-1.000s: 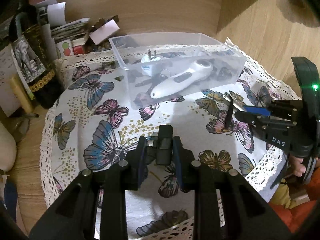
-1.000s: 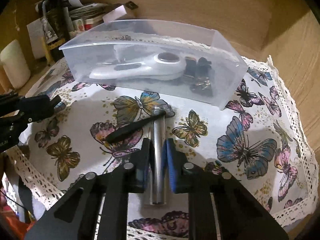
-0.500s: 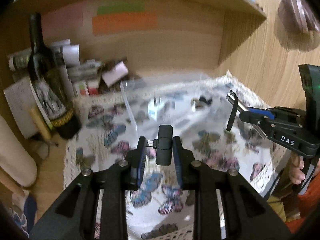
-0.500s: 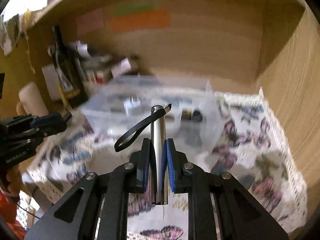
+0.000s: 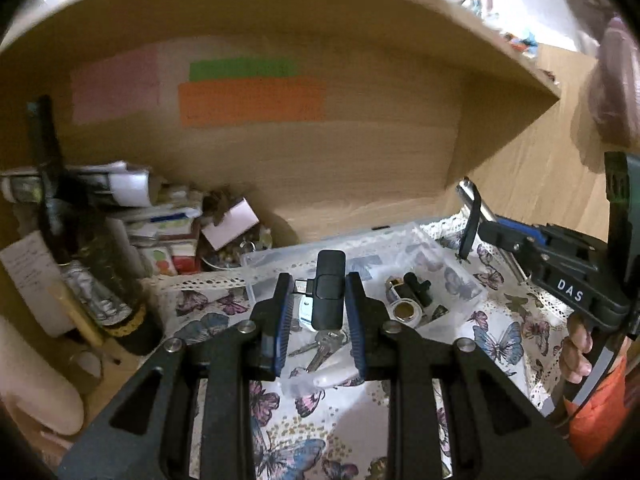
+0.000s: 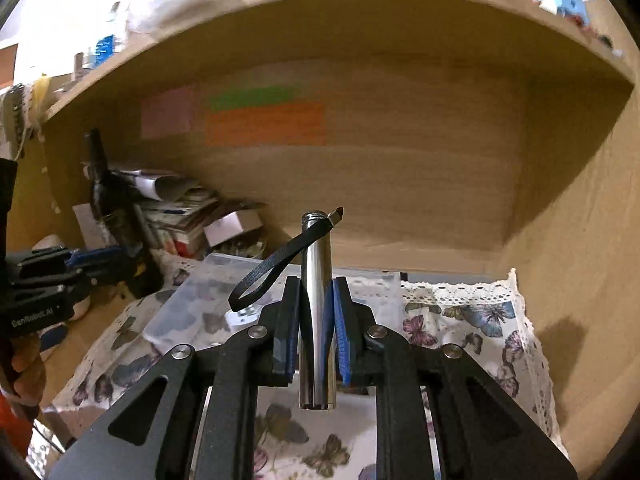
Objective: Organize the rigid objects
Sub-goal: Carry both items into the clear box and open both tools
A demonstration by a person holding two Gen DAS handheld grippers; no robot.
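Observation:
My left gripper (image 5: 316,308) is shut on a small black adapter (image 5: 329,292) with a plug on its left side, held in the air above the clear plastic bin (image 5: 448,272). The bin holds keys (image 5: 324,346), a white device and small black parts. My right gripper (image 6: 316,320) is shut on a silver metal cylinder (image 6: 317,304) with a black wrist strap (image 6: 272,272), held above the near edge of the bin (image 6: 192,304). The right gripper also shows in the left wrist view (image 5: 500,232), to the right of the bin.
A butterfly-print cloth (image 5: 500,340) with lace edge covers the table. A dark wine bottle (image 5: 80,256), papers and small boxes (image 5: 228,224) crowd the back left corner. Wooden walls (image 6: 400,168) and a shelf overhead enclose the space. Coloured notes (image 5: 248,96) are stuck on the back wall.
Both grippers have risen from the cloth with their objects and moved toward and over the bin; the views now tilt up to the back wall.

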